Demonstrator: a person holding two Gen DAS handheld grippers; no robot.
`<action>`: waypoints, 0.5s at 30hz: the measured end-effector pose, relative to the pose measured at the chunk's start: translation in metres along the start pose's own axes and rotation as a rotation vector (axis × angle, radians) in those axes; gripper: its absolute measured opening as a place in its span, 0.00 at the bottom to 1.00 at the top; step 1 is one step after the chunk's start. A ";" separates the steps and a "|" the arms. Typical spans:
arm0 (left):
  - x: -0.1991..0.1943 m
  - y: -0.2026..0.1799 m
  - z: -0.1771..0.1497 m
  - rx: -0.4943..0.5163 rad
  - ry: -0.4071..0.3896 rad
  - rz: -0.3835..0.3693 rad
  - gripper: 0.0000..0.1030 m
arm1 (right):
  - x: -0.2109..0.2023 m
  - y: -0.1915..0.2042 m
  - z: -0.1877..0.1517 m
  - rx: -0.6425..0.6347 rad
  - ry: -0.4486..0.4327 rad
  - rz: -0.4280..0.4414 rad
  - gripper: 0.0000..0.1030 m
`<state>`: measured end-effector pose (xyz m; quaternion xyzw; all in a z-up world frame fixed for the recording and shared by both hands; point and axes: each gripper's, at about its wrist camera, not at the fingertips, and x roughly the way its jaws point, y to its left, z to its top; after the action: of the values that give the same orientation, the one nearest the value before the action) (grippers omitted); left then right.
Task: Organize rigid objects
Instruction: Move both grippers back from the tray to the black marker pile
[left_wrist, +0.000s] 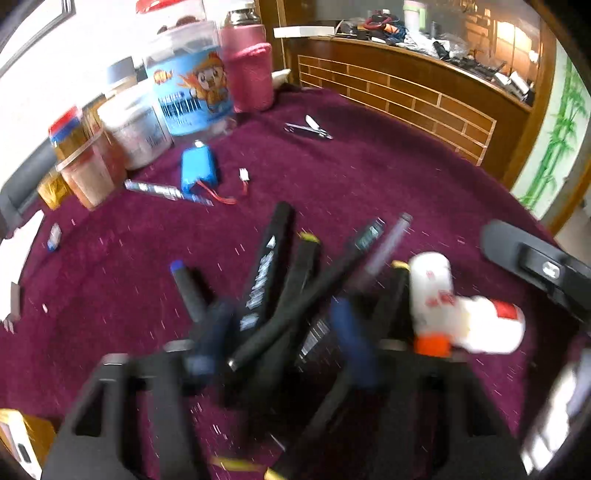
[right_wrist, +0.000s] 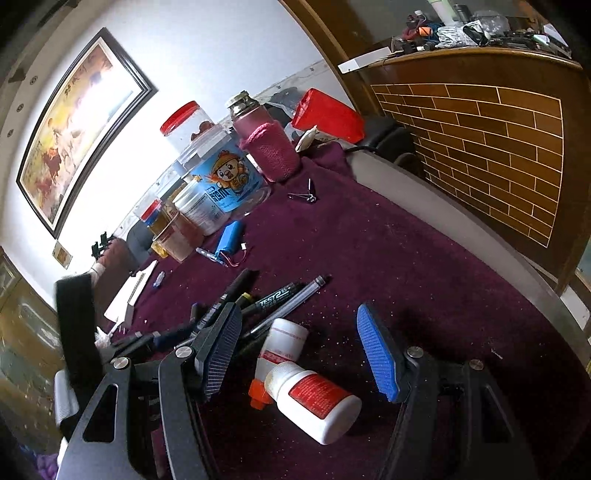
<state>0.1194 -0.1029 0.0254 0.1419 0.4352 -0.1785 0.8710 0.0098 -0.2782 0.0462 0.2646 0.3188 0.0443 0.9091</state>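
- The pile of pens and markers (right_wrist: 258, 306) lies in a loose fan on the purple cloth (right_wrist: 406, 258), near the middle of my working area; several cross over one another.
- Just to the right of the pile lie two white bottles (right_wrist: 306, 387), touching end to end; the nearer one has a red label, and an orange cap (right_wrist: 258, 395) shows where they meet.
- My left gripper (left_wrist: 280, 332) hangs over the near ends of the pens. The view is badly blurred; its blue pads (left_wrist: 351, 332) stand fairly narrow with black pens between them, but I cannot tell whether they press on any.
- My right gripper (right_wrist: 299, 354) sits low over the bottles, jaws wide, one pad on each side of them and neither touching.
- Farther back lies a blue battery pack (right_wrist: 229, 240) with red wires, a thin pen touching its near end.
- Beyond it, nail clippers (right_wrist: 304, 194) lie alone on the cloth.
- At the far left edge stands a cluster of jars (right_wrist: 207, 184), the biggest with a blue cartoon label, and beside it a flask in a pink knitted sleeve (right_wrist: 269, 147).
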 end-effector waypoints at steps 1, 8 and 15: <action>-0.004 0.002 -0.004 -0.015 0.002 -0.024 0.26 | 0.001 0.001 0.000 -0.004 0.004 0.000 0.58; -0.046 0.018 -0.077 -0.100 0.064 -0.131 0.26 | 0.003 0.000 -0.005 -0.007 0.028 -0.012 0.58; -0.102 0.055 -0.110 -0.276 -0.044 -0.190 0.31 | 0.009 0.010 -0.011 -0.064 0.058 -0.032 0.58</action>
<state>0.0087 0.0095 0.0487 -0.0247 0.4481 -0.2017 0.8706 0.0111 -0.2624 0.0388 0.2288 0.3475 0.0477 0.9081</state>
